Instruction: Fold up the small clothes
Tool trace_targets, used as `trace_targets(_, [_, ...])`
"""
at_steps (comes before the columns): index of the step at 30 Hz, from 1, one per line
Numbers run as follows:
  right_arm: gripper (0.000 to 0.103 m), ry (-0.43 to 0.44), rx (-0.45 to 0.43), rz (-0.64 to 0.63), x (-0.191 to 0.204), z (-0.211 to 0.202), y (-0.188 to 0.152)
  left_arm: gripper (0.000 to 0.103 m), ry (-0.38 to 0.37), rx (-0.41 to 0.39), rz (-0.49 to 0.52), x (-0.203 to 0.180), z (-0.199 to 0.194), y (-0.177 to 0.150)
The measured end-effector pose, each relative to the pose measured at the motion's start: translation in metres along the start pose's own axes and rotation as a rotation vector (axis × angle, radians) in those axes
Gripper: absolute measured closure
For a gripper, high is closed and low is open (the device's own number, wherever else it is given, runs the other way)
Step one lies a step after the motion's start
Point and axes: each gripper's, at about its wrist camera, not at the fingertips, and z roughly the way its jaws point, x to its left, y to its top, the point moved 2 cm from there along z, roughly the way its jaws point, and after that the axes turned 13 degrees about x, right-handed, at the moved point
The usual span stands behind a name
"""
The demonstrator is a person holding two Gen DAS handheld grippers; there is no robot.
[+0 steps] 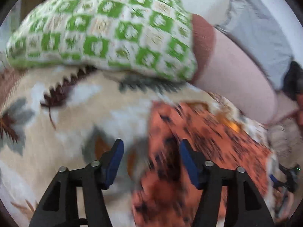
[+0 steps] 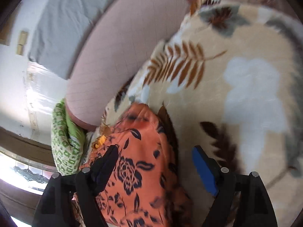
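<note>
The orange cloth lies on the blanket, bare blanket to its side. Left gripper and right gripper hover above it, angled down, jaws apart and empty.

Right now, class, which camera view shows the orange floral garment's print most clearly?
The right wrist view: the orange floral garment is sharp there, dark roses and leaves distinct on the leaf-print blanket. In the left wrist view the garment is motion-blurred, its print reduced to dark smears.

Bright daylight, heavy motion blur, fisheye-warped dark edges
</note>
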Motion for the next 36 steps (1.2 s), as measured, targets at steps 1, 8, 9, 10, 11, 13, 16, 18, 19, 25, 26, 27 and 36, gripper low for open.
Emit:
trace_targets(1, [0.02, 0.01, 0.008, -0.015, -0.002, -0.009, -0.007, 0.033, -0.032, 0.014, 0.028, -0.003, -0.003, -0.013])
trace_targets(8, [0.02, -0.022, 0.138, -0.093, -0.012, -0.005, -0.058, 0.039, 0.078, 0.163, 0.119, -0.019, 0.035, -0.054])
trace_targets(9, [0.02, -0.022, 0.171, -0.098, -0.011, 0.003, -0.062, 0.046, 0.09, 0.211, 0.053, -0.006, 0.045, -0.056])
trace_targets(10, [0.02, -0.026, 0.189, -0.099, -0.011, 0.01, -0.065, 0.053, 0.073, 0.228, 0.004, 0.004, 0.05, -0.057])
trace_targets(11, [0.02, -0.034, 0.214, -0.101, -0.011, 0.018, -0.067, 0.059, 0.036, 0.219, -0.046, 0.012, 0.047, -0.056])
trace_targets(13, [0.02, -0.035, 0.248, -0.117, -0.008, 0.03, -0.068, 0.065, 0.034, 0.212, -0.074, 0.014, 0.038, -0.055])
trace_targets(16, [0.02, -0.056, 0.25, -0.174, 0.002, 0.041, -0.067, 0.063, 0.046, 0.214, -0.04, 0.009, 0.039, -0.056])
trace_targets(18, [0.02, -0.082, 0.257, -0.143, -0.001, 0.056, -0.065, 0.044, 0.012, 0.224, -0.036, 0.004, 0.046, -0.056])
trace_targets(19, [0.02, -0.089, 0.251, -0.139, 0.002, 0.06, -0.064, 0.036, 0.006, 0.223, -0.03, 0.0, 0.048, -0.054])
trace_targets(25, [0.087, -0.168, 0.361, -0.205, 0.031, 0.083, -0.073, 0.092, 0.066, 0.243, -0.017, -0.02, 0.045, -0.047])
trace_targets(26, [0.088, -0.153, 0.354, -0.191, 0.035, 0.082, -0.073, 0.093, 0.066, 0.22, -0.013, -0.025, 0.036, -0.046])
trace_targets(27, [0.088, -0.126, 0.342, -0.178, 0.04, 0.076, -0.072, 0.093, 0.055, 0.195, -0.016, -0.027, 0.023, -0.047])
trace_targets(36, [0.09, -0.065, 0.351, -0.253, 0.05, -0.006, -0.131, 0.094, -0.084, 0.122, -0.057, -0.019, -0.08, -0.154])
